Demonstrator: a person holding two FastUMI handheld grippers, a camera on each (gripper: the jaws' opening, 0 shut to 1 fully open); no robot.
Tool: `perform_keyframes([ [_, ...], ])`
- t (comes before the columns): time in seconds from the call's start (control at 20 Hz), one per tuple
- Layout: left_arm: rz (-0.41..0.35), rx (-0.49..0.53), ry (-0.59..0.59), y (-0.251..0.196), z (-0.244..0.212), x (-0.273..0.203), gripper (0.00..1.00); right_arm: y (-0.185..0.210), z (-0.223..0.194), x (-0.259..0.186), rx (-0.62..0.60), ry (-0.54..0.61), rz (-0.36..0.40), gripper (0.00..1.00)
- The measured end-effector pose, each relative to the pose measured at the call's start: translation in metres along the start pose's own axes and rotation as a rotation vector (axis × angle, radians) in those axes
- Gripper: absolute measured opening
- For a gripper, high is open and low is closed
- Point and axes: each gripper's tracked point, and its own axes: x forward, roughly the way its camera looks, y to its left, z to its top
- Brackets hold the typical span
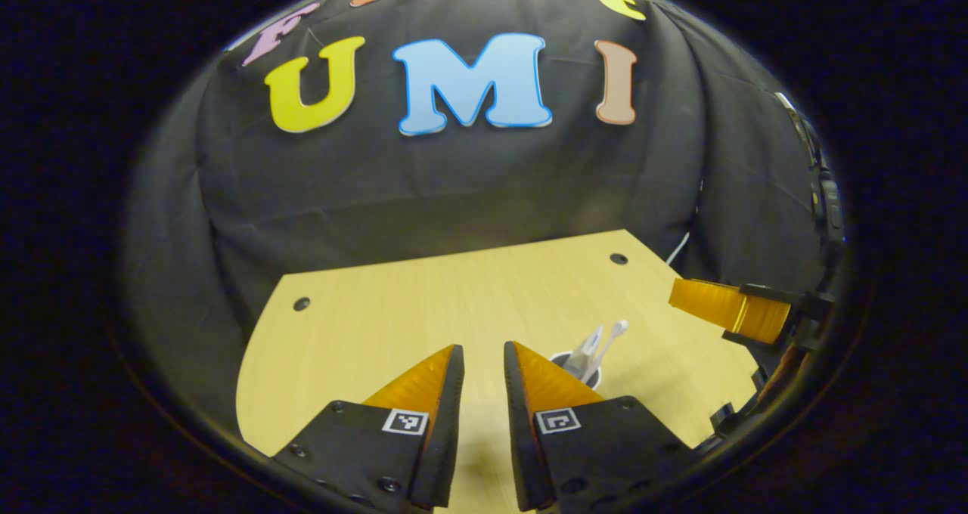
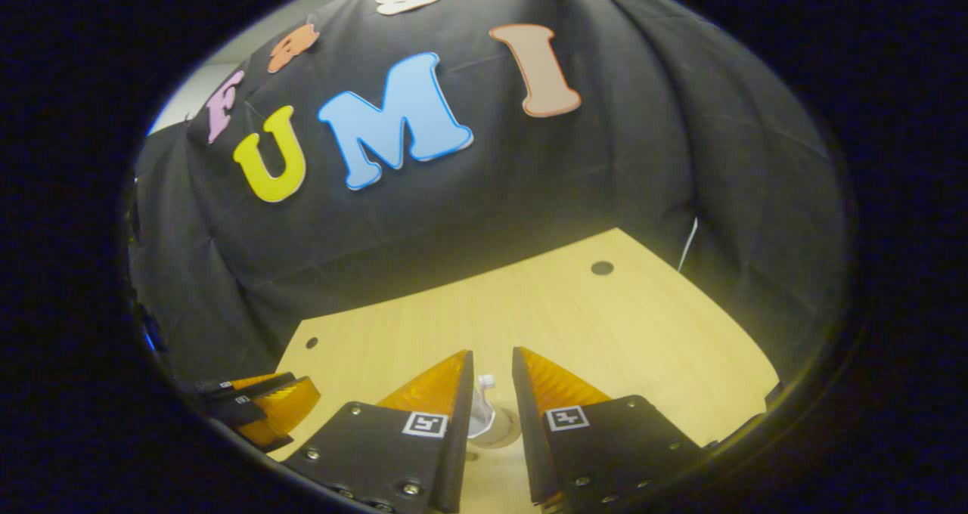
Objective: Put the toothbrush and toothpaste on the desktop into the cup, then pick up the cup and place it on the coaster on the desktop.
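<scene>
We hold the left gripper above the near part of the desk, its fingers a narrow gap apart and grasping nothing. Just beyond its right finger stands the cup, partly hidden, with the toothbrush and the toothpaste leaning up out of it. The right gripper enters at the right edge of the left gripper view, near the cup but apart from it.

In the right gripper view our right gripper hangs over the cup, whose rim shows low between its fingers with a white tip poking up; the fingers stand a little apart, touching nothing. We cannot tell whether a coaster lies under the cup. The left gripper sits at the lower left edge.

Bare desk runs from the cup to the far edge, where the black cloth hangs. A dark hole marks the far right corner.
</scene>
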Motion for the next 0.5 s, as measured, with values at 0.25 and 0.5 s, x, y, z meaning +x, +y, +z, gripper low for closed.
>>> perform_keyframes([
  [0.25, 0.093, 0.025, -0.256, 0.043, 0.033, -0.081, 0.36, 0.034, 0.051, -0.024, -0.072, -0.141, 0.059, 0.33],
  [0.5, 0.113, -0.03, -0.471, 0.042, 0.06, -0.104, 0.36, 0.047, 0.076, -0.071, -0.151, -0.254, 0.088, 0.33],
])
